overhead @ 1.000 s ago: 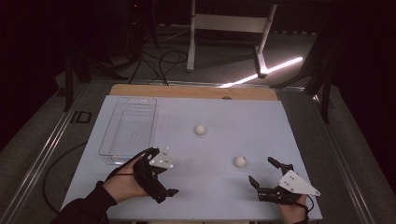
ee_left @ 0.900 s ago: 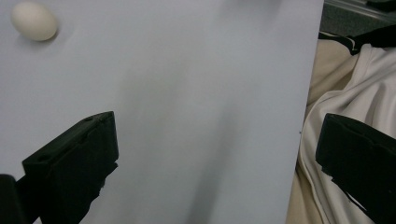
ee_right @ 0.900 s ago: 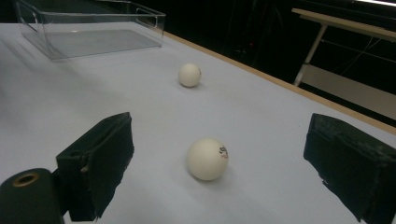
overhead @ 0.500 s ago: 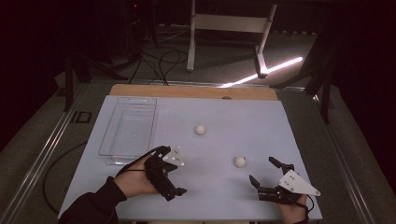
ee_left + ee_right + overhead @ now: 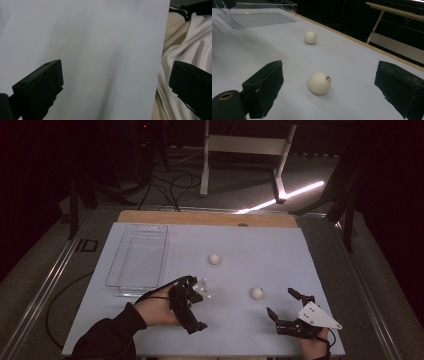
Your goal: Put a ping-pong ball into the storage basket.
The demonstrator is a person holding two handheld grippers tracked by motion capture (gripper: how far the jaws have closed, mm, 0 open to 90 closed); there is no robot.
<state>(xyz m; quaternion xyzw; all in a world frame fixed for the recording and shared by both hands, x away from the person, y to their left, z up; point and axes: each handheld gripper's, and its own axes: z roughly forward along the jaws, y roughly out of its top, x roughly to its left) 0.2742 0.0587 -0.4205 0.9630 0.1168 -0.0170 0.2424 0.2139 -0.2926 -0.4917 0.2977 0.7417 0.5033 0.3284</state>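
Two white balls lie on the pale table (image 5: 240, 330). The near ball (image 5: 257, 293) (image 5: 319, 82) rests just ahead of my right gripper (image 5: 283, 303) (image 5: 329, 100), whose jaws stand open either side of it without touching. The far ball (image 5: 214, 259) (image 5: 310, 37) sits alone near mid-table. My left gripper (image 5: 196, 309) (image 5: 115, 82) hovers low at the front left of centre, turned sideways, open and empty, over bare table (image 5: 100, 37).
A clear plastic tray (image 5: 137, 262) (image 5: 259, 18) stands empty at the table's left. A wooden strip (image 5: 210, 218) edges the far side. In the left gripper view, cream clothing (image 5: 190, 50) lies beyond the table's near edge. A metal frame (image 5: 245, 145) stands on the floor behind.
My left hand has slid right toward the table's middle and turned the gripper. The right gripper and both balls have stayed put.
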